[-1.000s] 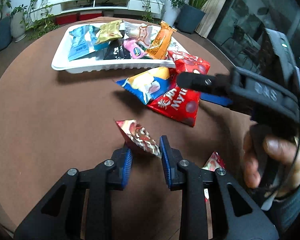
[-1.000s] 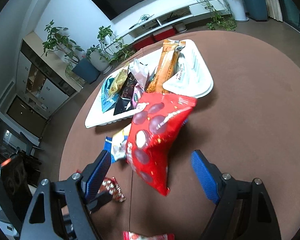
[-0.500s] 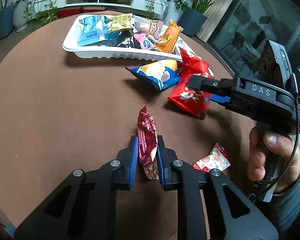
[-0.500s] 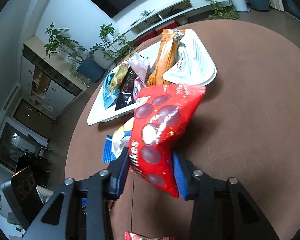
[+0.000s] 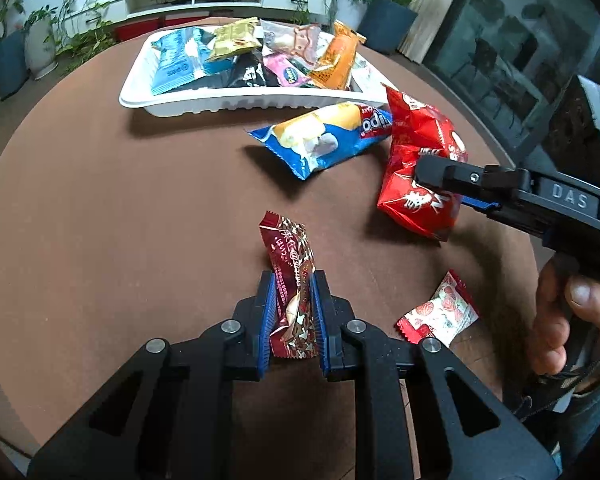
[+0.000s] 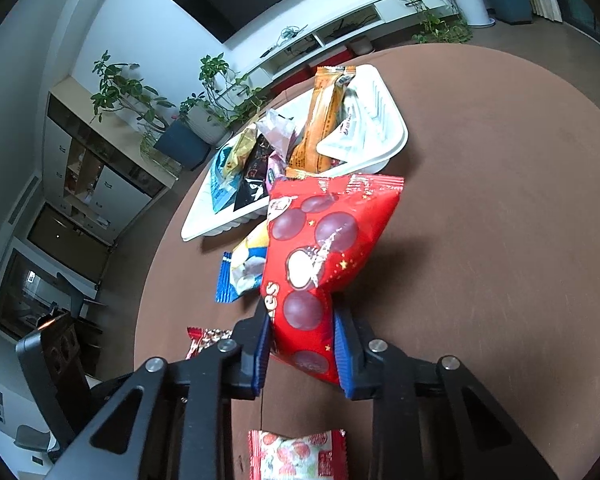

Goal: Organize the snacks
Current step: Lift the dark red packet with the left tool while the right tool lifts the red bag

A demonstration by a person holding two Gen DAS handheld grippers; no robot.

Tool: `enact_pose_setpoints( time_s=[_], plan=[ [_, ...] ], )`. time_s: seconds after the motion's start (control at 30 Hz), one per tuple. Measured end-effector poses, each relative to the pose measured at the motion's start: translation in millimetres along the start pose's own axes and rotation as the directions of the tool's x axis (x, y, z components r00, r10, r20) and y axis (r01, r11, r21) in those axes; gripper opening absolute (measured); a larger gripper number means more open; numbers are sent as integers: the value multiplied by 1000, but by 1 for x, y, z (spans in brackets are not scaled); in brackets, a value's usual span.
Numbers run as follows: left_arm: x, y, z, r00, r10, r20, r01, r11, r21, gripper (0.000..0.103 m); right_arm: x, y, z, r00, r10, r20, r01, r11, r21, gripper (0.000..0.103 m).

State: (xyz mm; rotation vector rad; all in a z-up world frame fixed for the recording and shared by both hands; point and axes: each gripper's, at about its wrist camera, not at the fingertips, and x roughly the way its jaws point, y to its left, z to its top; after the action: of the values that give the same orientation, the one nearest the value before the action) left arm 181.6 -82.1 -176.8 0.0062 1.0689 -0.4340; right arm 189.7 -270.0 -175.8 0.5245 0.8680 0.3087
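Left claw point(image 5: 291, 312) clenched on dark-red wrapper point(image 5: 290, 276); right claw point(image 6: 300, 344) closing on red bag point(image 6: 320, 248); low-corner grips, both may slip before tray point(image 5: 220, 102).

One white tray point(image 5: 236, 102) sits upper centre in the left wrist view, holding at least six snack packets (overlap hides any more). Four packets point(image 5: 324, 140) lie outside it: two red, one blue, one strawberry-printed. Two grippers point(image 5: 292, 312).
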Motion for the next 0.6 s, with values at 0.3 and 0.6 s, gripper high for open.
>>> enact_pose_setpoints(
  time_s=[0.3, 0.6],
  plan=[
    [6, -1, 6, 1000, -2, 8, 2, 1000, -1, 13, -5, 4, -7, 1000, -13, -10, 12, 1000, -20, 27],
    [3, 0, 5, 999, -9, 45, 10, 1000, -18, 12, -9, 2, -11, 1000, -10, -11, 10, 1000, -9, 25]
  ],
)
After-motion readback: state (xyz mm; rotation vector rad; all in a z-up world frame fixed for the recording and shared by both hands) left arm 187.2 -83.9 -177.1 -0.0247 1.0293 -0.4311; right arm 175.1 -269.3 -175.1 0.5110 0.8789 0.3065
